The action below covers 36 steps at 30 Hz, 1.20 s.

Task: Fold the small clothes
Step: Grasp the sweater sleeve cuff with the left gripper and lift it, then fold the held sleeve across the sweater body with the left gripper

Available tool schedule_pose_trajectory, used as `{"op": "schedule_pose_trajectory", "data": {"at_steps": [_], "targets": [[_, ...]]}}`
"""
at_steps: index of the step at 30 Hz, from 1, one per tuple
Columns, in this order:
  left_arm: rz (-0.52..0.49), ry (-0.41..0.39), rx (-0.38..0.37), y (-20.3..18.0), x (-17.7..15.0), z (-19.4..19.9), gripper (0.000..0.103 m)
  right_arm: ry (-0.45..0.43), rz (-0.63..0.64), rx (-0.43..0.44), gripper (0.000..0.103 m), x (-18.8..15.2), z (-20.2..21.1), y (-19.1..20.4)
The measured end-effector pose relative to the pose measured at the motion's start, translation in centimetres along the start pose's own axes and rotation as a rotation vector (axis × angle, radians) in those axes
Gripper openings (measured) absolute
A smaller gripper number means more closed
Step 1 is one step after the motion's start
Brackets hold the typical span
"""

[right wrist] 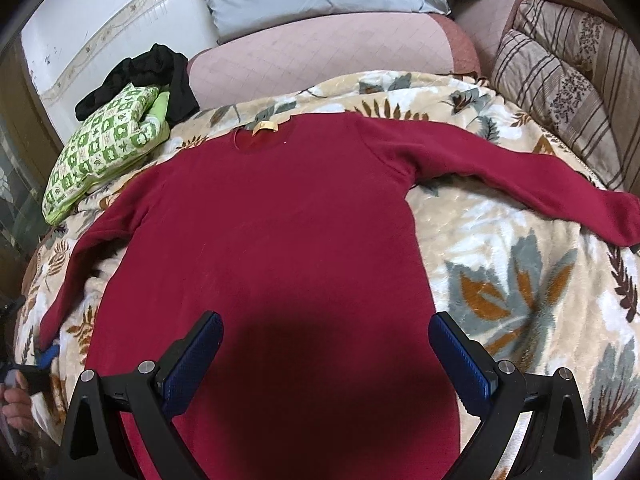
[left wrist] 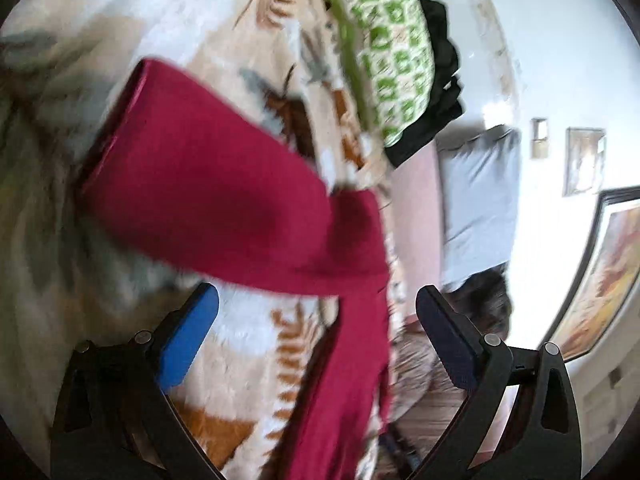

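Sweater [right wrist: 276, 216] in deep red lies flat on my leaf-print blanket [right wrist: 516, 280], neckline toward the far edge, one sleeve [right wrist: 520, 176] stretched out to the right edge. My right gripper [right wrist: 325, 354] hovers over its lower body, fingers spread wide, holding nothing. My left gripper [left wrist: 318, 334] is open too, above the other sleeve [left wrist: 224, 192] near the left edge. A green patterned cloth [right wrist: 104, 148] and black garment [right wrist: 160, 76] sit at the far left corner.
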<state>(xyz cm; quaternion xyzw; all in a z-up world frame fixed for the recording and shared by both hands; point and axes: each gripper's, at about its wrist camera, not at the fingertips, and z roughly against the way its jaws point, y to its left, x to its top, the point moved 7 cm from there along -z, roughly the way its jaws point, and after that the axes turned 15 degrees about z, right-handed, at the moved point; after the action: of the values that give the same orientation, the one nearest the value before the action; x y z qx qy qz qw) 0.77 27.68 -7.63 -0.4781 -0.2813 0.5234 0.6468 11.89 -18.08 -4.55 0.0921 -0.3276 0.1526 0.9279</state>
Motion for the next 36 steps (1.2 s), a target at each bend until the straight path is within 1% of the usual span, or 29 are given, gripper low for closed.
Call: {"op": "schedule_pose_trajectory", "data": {"at_steps": [1,3,5,7,8,9,10,11,12,13,14,15,16,17,18,19,20,22,23,24,25,27,29,30,31,32,34,36], "targets": [[-0.013,-0.001,-0.02,-0.5,0.6,-0.2,0.1,0.004,-0.002,0.006,0.102,0.0,-0.2,0.1],[-0.024,-0.025,-0.031,-1.2,1.6,-0.2,0.1,0.009,-0.001,0.017,0.102,0.0,-0.3,0.2],[-0.011,-0.068,-0.046,-1.6,2.8,0.3,0.1,0.012,0.003,0.021,0.102,0.0,-0.5,0.4],[-0.011,-0.131,-0.065,-1.8,3.8,1.4,0.1,0.01,0.003,0.022,0.102,0.1,-0.5,0.5],[-0.013,-0.146,-0.063,-1.7,4.0,1.5,0.1,0.01,0.001,0.023,0.102,0.1,-0.5,0.4],[-0.015,-0.158,-0.026,-1.3,4.3,1.3,0.099,0.011,-0.003,0.026,0.102,0.1,-0.6,0.4],[-0.015,-0.165,0.003,-0.9,4.5,1.1,0.092,0.012,-0.009,0.03,0.102,0.1,-0.7,0.4],[-0.02,-0.177,0.063,-0.3,4.6,0.8,0.081,0.015,-0.018,0.038,0.102,0.1,-0.8,0.4],[-0.027,-0.192,0.119,0.2,4.6,0.7,0.074,0.017,-0.023,0.043,0.102,0.0,-0.9,0.4],[-0.036,-0.217,0.191,0.6,4.7,0.6,0.057,0.021,-0.027,0.05,0.102,0.0,-0.9,0.5],[-0.037,-0.229,0.226,0.9,4.7,0.5,0.04,0.026,-0.025,0.053,0.102,-0.1,-1.0,0.6],[-0.033,-0.25,0.267,1.2,4.8,0.7,0.026,0.028,-0.022,0.053,0.102,-0.1,-1.1,0.7],[-0.022,-0.276,0.323,1.8,5.0,0.9,0.006,0.028,-0.018,0.051,0.102,-0.1,-1.0,0.7],[-0.001,-0.287,0.344,2.2,5.2,1.1,0.006,0.025,-0.018,0.049,0.102,-0.1,-0.9,0.7],[0.007,-0.301,0.349,2.3,5.2,1.4,0.006,0.023,-0.02,0.048,0.102,-0.2,-0.7,0.6],[-0.001,-0.34,0.386,1.9,5.2,1.9,0.005,0.02,-0.023,0.045,0.102,-0.2,-0.6,0.3],[-0.027,-0.377,0.408,0.9,5.2,2.3,0.005,0.017,-0.028,0.042,0.102,-0.2,-0.4,0.0],[-0.113,-0.463,0.412,-3.0,5.4,2.9,0.005,0.014,-0.044,0.036,0.102,-0.4,0.0,-0.8],[-0.164,-0.492,0.397,-5.3,5.3,2.9,0.005,0.014,-0.05,0.038,0.102,-0.5,0.2,-1.1],[-0.211,-0.498,0.38,-7.4,5.1,2.4,0.005,0.014,-0.052,0.041,0.102,-0.6,0.4,-1.5],[-0.275,-0.471,0.332,-10.8,4.4,1.1,0.005,0.015,-0.054,0.043,0.102,-0.8,0.6,-1.8],[-0.387,-0.388,0.247,-16.0,2.2,-1.9,0.005,0.012,-0.059,0.045,0.102,-1.1,1.2,-2.8],[-0.576,-0.261,0.164,-22.1,-3.0,-6.9,0.005,0.01,-0.071,0.046,0.102,-1.4,1.8,-3.8],[-0.629,-0.235,0.147,-23.5,-4.9,-8.2,0.005,0.007,-0.084,0.042,0.102,-1.6,2.0,-4.4],[-0.706,-0.196,0.121,-25.4,-8.1,-10.4,0.005,0.005,-0.095,0.041,0.102,-1.7,2.1,-4.9],[-0.747,-0.166,0.1,-26.3,-10.4,-11.9,0.005,0.007,-0.109,0.037,0.102,-1.8,2.2,-5.4],[-0.795,-0.085,0.067,-27.3,-15.0,-15.1,0.005,0.016,-0.127,0.027,0.102,-2.0,2.2,-6.2],[-0.85,-0.035,0.066,-27.3,-18.7,-17.9,0.005,0.018,-0.132,0.026,0.102,-2.2,2.3,-6.7]]}}
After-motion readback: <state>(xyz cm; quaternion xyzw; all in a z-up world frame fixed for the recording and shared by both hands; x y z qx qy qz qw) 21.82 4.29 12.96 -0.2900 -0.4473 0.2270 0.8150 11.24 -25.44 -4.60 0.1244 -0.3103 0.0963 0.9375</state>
